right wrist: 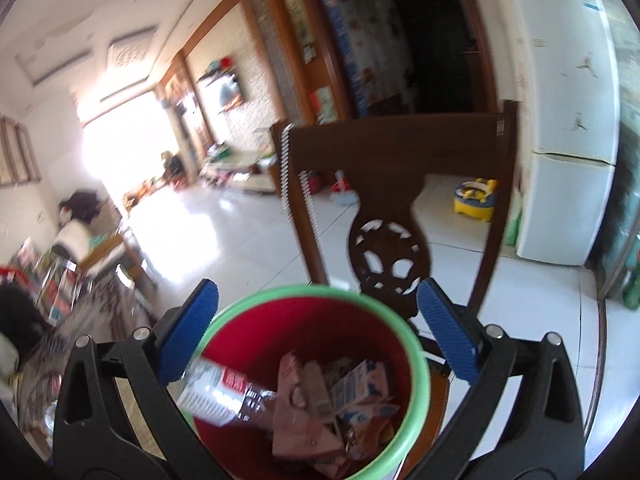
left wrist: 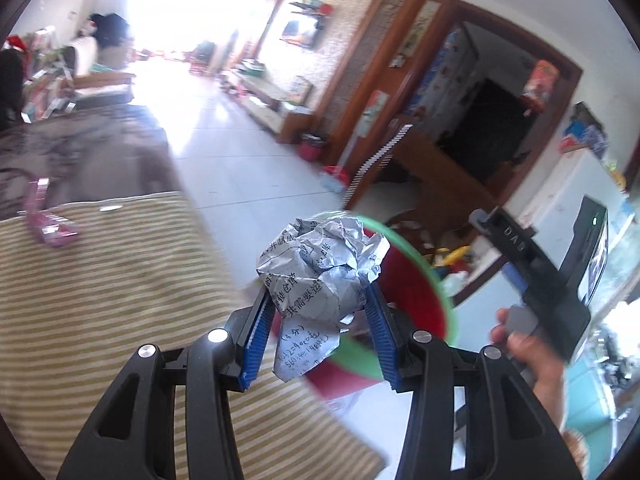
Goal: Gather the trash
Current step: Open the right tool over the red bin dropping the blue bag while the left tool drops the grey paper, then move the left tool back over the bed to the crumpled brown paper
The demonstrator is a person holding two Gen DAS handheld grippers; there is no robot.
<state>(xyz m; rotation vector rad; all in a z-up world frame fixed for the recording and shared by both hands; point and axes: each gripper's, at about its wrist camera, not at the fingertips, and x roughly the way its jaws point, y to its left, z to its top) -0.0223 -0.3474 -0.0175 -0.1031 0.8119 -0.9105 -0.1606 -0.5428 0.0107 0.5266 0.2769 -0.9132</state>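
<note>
Left fingers (left wrist: 318,312) clamp one crumpled paper ball (left wrist: 322,268); right fingers (right wrist: 316,332) spread above one bin (right wrist: 416,360).

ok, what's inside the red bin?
In the red bin: a clear plastic bottle, a blue-white carton, brownish wrappers. Anything beneath them is covered.

Item count — one crumpled printed paper ball (left wrist: 320,268), one green-rimmed red plastic bin (right wrist: 420,364), one clear plastic bottle (right wrist: 218,394), one blue-and-white milk carton (right wrist: 362,390) — further wrappers uncountable.
</note>
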